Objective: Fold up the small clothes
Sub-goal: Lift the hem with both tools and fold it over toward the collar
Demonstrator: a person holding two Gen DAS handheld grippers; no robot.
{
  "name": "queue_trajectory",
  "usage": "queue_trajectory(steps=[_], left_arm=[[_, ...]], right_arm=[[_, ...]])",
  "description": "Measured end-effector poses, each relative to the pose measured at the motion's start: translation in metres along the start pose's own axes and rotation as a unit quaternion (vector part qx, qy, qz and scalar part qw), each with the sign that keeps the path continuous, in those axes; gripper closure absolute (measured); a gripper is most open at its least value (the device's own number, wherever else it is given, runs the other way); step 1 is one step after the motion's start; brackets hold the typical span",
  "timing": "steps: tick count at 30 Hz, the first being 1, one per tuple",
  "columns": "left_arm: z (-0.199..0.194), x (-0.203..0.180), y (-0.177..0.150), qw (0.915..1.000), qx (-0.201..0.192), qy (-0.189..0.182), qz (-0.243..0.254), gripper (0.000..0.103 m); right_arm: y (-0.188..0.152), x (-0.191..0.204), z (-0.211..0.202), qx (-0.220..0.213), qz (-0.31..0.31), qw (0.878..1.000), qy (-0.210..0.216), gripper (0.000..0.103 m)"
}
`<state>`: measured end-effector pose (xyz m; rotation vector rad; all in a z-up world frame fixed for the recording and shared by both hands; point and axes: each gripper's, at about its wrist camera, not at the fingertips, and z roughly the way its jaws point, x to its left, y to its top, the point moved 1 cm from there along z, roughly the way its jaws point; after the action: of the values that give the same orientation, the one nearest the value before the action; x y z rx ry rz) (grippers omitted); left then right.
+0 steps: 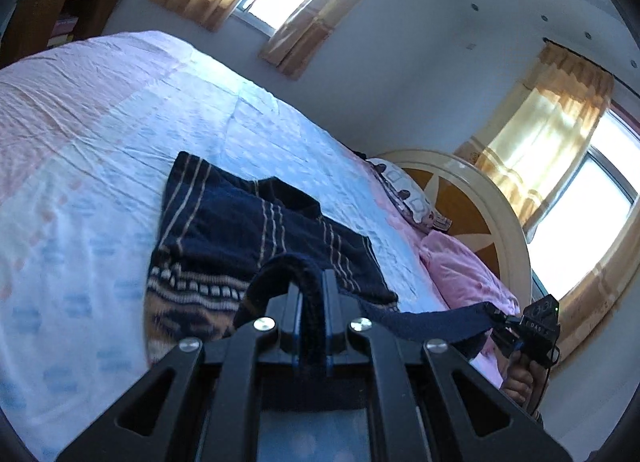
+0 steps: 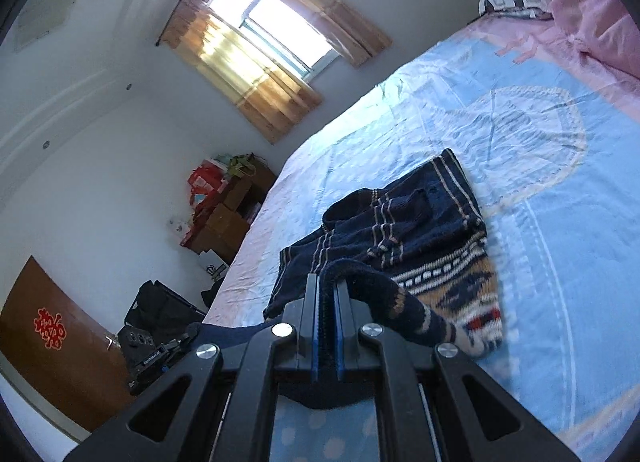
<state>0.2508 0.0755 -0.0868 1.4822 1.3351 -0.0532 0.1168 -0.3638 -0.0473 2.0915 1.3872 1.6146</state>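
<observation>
Left wrist view shows your left gripper (image 1: 311, 282) clamped on a dark navy edge of the knitted sweater (image 1: 224, 234), the fabric pinched between both fingers and arching up over their tips. From that pinch a navy strip of the same garment runs taut to your right gripper (image 1: 496, 316), which bites its far end; your hand (image 1: 520, 380) shows below that tool. The rest of the sweater, navy with cream stripes and a tan patterned band, lies spread on the bedspread (image 1: 100, 141), beyond the left gripper's fingertips. Past the sweater, toward the head of the bed, sit a pink blanket (image 1: 460, 274), a patterned pillow (image 1: 404, 189) and the round headboard (image 1: 472, 201).

In the right wrist view your right gripper (image 2: 327, 288) is closed on a thick navy fold of the sweater (image 2: 404, 229), the blue pads squeezing the knit. A patterned part of the sweater droops just beside those fingers onto the bedspread (image 2: 540, 189). The other gripper (image 2: 182, 342) appears away from the sweater, at the bed's edge, with navy fabric leading to it. Beyond the sweater are a curtained window (image 2: 264, 45) and a cluttered wooden shelf (image 2: 228, 213).
</observation>
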Motion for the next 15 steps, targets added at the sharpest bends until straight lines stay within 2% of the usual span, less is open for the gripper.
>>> queue_trajectory(steps=[8,15], left_arm=[[0.042,0.023,0.044,0.9996,0.005,0.005,-0.028,0.095],[0.077,0.042,0.073,0.9986,0.015,0.008,-0.049,0.095]], right_arm=[[0.052,-0.004,0.056,0.019,0.003,1.000,-0.015,0.098],[0.086,-0.027,0.105,0.043,0.030,0.998,-0.034,0.098]])
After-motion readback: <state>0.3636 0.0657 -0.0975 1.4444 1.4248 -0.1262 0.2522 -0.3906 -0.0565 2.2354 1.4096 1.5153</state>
